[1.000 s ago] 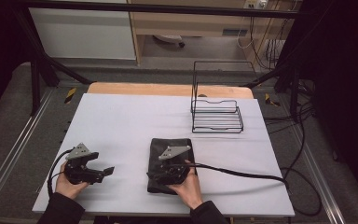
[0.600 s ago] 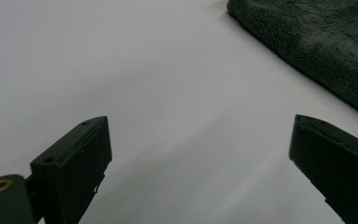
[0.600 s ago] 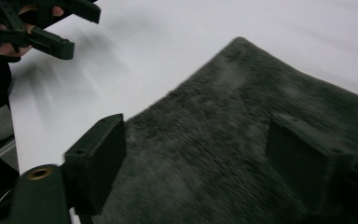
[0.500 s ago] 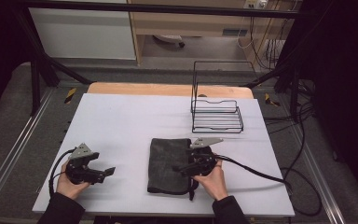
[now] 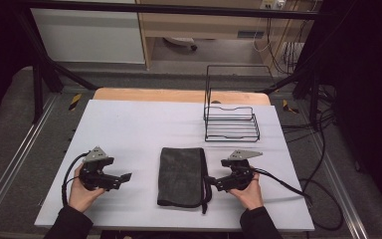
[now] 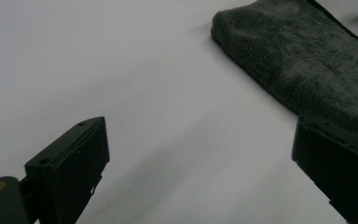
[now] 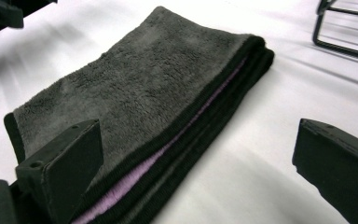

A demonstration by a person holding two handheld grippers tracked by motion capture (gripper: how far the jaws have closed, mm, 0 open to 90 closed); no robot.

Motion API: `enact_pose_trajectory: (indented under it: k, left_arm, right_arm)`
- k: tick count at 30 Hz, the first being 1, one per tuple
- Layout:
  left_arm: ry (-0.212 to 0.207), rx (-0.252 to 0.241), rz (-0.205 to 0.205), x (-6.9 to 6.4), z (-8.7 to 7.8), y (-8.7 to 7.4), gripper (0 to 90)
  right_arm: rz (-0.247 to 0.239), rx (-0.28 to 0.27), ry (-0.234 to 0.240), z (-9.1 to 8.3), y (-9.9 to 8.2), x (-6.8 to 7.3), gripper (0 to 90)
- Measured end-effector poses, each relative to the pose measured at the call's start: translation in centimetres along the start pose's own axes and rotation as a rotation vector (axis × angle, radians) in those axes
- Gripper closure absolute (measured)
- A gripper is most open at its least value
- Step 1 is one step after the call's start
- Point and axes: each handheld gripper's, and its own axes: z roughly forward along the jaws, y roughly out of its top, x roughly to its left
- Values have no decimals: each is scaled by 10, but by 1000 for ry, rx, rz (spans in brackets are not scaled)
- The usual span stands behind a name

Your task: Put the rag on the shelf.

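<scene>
white sheeting covers the table (image 5: 144,124), with dark floor and rails around it. nearest, the person's two hands come in from the bottom edge. the left hand (image 5: 82,191) holds the left gripper (image 5: 126,178) low over bare table, pointing toward the towel (image 5: 182,175); its jaws stand wide apart with nothing between them, and in the left gripper view the towel's corner (image 6: 307,60) lies just ahead to the right. the right hand (image 5: 248,191) holds the right gripper (image 5: 210,182) at the towel's right edge, pointing at it. its jaws have just been opening and now stand wide, released, the pads clear of the cloth; the right gripper view shows the folded layered edge (image 7: 186,130) running between them, with a purple line in the fold. the dark grey towel lies flat, folded, between the two grippers near the front of the table. farther back on the right stands a black wire rack (image 5: 231,122), well apart from the towel. beyond it a wooden strip (image 5: 179,94) edges the table.
</scene>
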Motion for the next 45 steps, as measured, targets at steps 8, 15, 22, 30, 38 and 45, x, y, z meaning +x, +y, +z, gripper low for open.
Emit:
enact_pose_trajectory:
  k: [8, 15, 22, 30, 38, 45]
  left_arm:
    - [7, 5, 1, -14, 18, 24, 45]
    - [5, 13, -30, -17, 35, 39, 55]
    - [3, 9, -39, -22, 50, 55, 70]
    - [9, 34, -54, -27, 74, 67, 121]
    - [27, 63, -100, -28, 99, 72, 198]
    - [56, 104, -123, -24, 114, 73, 328]
  right_arm:
    - [3, 8, -14, -7, -8, -4, 9]
    - [-13, 6, -19, -10, -10, -2, 7]
    - [-10, 10, -21, -10, -10, -1, 7]
    - [-9, 6, -22, -10, -10, -1, 7]
    - [-13, 13, -23, -9, -11, -1, 7]
    - [-7, 19, -24, -8, -12, -1, 8]
